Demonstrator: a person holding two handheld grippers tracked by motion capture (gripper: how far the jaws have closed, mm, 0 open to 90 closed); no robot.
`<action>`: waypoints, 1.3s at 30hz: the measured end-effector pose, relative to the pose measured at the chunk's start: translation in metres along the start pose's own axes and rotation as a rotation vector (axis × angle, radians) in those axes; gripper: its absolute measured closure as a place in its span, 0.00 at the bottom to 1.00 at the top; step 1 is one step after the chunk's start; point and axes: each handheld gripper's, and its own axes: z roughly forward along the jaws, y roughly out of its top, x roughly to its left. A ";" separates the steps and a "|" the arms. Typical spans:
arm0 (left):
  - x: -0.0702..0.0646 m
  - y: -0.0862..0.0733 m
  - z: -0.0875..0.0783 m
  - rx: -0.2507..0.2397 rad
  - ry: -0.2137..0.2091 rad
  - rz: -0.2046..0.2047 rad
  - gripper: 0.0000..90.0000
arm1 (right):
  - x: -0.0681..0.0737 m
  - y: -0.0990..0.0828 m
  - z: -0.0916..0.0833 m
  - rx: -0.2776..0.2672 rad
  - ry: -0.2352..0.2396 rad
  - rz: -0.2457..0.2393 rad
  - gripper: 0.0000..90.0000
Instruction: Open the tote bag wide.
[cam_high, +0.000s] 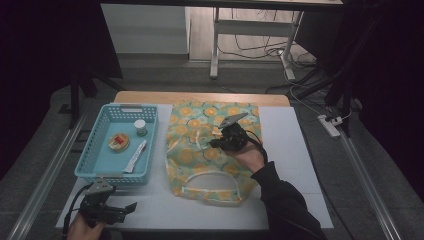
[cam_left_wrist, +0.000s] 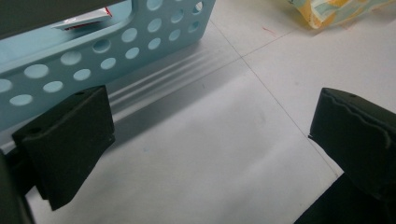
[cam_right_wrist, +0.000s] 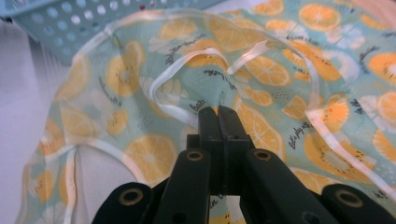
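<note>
Cloth with orange slices printed on it — a bag (cam_high: 210, 150) — is spread on the white table (cam_high: 300, 165) in the high view, just beside a blue basket (cam_high: 90, 160). The right gripper (cam_high: 214, 143) is seen over the bag's middle, and the bag's near white handle (cam_high: 212, 175) is left lying flat. The left gripper (cam_high: 131, 206) is held low at the near left corner, and its hand is cut off by the edge.

Wide-apart jaws with nothing between them are seen in the left gripper view, close to the basket (cam_left_wrist: 116, 42) wall.

Jaws shut tight on the bag (cam_right_wrist: 261, 70) cloth are shown in the right gripper view, where a thin white strap (cam_right_wrist: 177, 63) is looped — the pinched spot itself is hidden.
</note>
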 end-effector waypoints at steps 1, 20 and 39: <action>0.000 0.000 0.000 0.001 0.000 -0.001 0.00 | -0.001 0.003 -0.002 -0.005 0.001 0.001 1.00; 0.002 -0.001 -0.002 -0.021 -0.008 -0.020 0.00 | -0.017 0.035 -0.028 -0.136 -0.005 -0.005 1.00; 0.001 -0.002 -0.004 -0.035 0.010 -0.021 0.00 | -0.013 0.034 -0.030 -0.137 -0.029 -0.038 1.00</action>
